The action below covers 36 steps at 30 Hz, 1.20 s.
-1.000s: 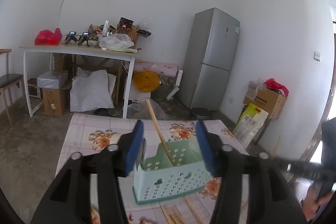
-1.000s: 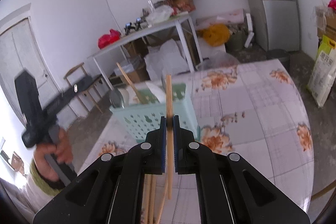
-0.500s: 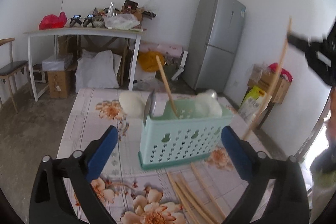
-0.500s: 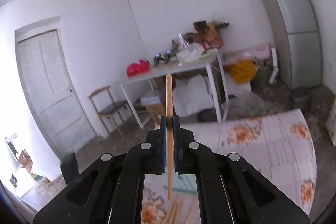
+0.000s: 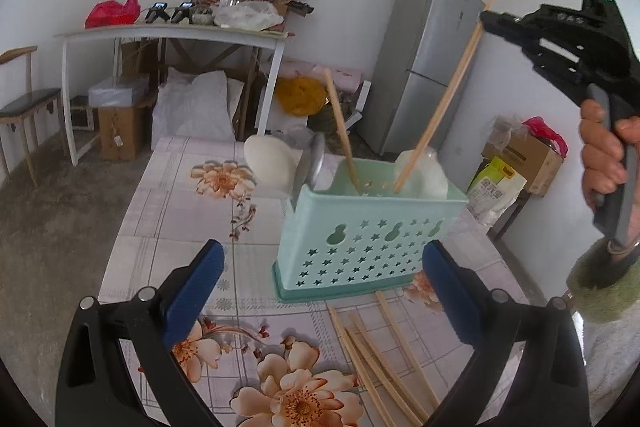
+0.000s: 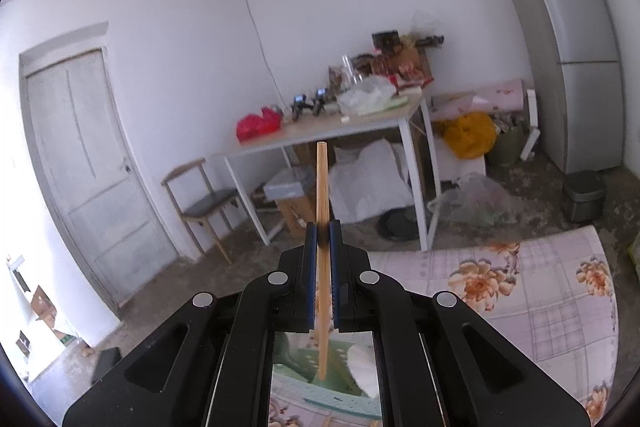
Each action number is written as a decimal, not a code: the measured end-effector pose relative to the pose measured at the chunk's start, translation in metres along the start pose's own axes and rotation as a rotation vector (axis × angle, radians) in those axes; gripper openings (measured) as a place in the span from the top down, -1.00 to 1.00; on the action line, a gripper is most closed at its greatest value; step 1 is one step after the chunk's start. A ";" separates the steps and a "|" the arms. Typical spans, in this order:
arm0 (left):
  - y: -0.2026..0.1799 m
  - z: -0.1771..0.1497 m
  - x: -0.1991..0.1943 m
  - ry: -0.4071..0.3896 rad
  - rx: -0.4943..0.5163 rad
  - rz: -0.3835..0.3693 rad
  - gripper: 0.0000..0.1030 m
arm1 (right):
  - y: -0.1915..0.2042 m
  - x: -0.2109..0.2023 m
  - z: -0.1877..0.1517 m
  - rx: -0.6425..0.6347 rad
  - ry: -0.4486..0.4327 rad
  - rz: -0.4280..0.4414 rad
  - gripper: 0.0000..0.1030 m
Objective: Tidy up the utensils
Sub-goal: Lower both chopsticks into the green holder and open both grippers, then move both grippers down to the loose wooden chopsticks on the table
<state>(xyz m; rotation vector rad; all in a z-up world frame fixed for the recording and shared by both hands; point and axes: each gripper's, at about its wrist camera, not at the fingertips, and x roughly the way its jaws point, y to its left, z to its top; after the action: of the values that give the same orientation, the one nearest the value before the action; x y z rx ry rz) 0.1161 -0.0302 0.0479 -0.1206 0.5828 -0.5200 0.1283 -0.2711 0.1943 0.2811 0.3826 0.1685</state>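
A mint green utensil basket (image 5: 368,231) stands on the floral tablecloth (image 5: 192,211). It holds a wooden chopstick (image 5: 340,135), white spoons (image 5: 268,163) and a metal spoon (image 5: 310,159). My right gripper (image 6: 322,227) is shut on another wooden chopstick (image 6: 322,195); in the left wrist view this chopstick (image 5: 444,99) slants down with its lower end inside the basket. My left gripper (image 5: 320,291) is open and empty, just in front of the basket. Several loose chopsticks (image 5: 384,359) lie on the cloth in front of the basket.
A white table (image 5: 172,35) with clutter stands against the back wall, with boxes and bags under it. A grey fridge (image 5: 424,63) is at the back right. A chair (image 5: 24,107) is at the left. A cardboard box (image 5: 524,155) sits at the right.
My right gripper has carried the chopstick up and over, and its lower end now sits inside the basket. My left gripper has opened wide and pulled back from the basket.
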 end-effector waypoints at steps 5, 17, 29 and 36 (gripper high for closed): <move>0.003 -0.003 0.003 0.002 0.002 0.007 -0.89 | -0.004 0.026 -0.018 -0.043 0.059 -0.049 0.92; -0.002 -0.008 0.005 0.005 0.046 -0.010 -0.89 | -0.004 0.047 -0.049 -0.097 0.194 -0.121 0.46; -0.006 -0.014 0.002 0.027 0.079 -0.020 -0.89 | -0.005 -0.047 -0.043 -0.031 0.006 -0.099 -0.09; -0.012 -0.026 0.009 0.096 0.114 -0.026 -0.89 | -0.017 -0.072 -0.102 0.063 0.102 -0.112 -0.13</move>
<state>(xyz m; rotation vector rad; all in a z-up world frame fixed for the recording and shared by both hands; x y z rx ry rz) 0.1029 -0.0438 0.0243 0.0049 0.6447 -0.5859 0.0248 -0.2786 0.1230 0.3129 0.5041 0.0605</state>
